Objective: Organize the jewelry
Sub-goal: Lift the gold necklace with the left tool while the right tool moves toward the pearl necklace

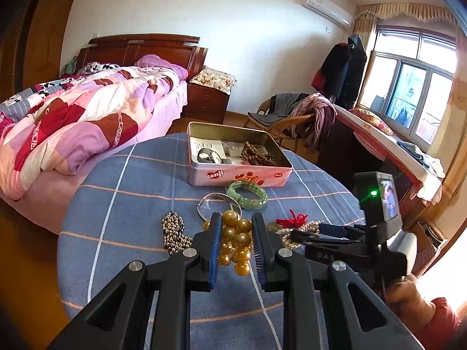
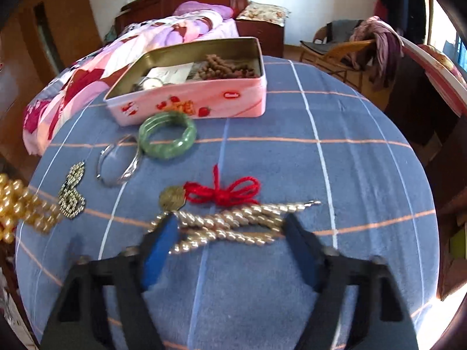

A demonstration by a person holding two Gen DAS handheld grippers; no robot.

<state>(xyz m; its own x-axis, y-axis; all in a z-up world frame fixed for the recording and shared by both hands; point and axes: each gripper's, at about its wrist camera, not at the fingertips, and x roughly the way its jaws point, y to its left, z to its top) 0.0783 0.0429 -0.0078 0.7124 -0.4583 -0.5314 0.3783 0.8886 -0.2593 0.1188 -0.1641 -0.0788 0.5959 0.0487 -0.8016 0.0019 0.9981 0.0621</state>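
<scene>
A pink tin box [image 1: 239,175] stands open at the table's far side, with brown beads [image 1: 258,154] and a watch inside; it also shows in the right wrist view [image 2: 204,102]. My left gripper [image 1: 235,227] is open, its jaws on either side of a gold bead necklace [image 1: 236,239] on the cloth. My right gripper [image 2: 230,227] is open, its jaws straddling a twisted pearl rope necklace [image 2: 233,218]. A red-string coin charm [image 2: 216,194], green bangle [image 2: 167,138], silver bangle [image 2: 118,164] and small metal bead chain [image 2: 71,192] lie nearby.
The round table has a blue checked cloth [image 2: 335,175]. A bed with a pink quilt [image 1: 73,122] is at the left. A wicker chair with clothes [image 1: 292,116] and a desk by the window [image 1: 394,145] stand at the right.
</scene>
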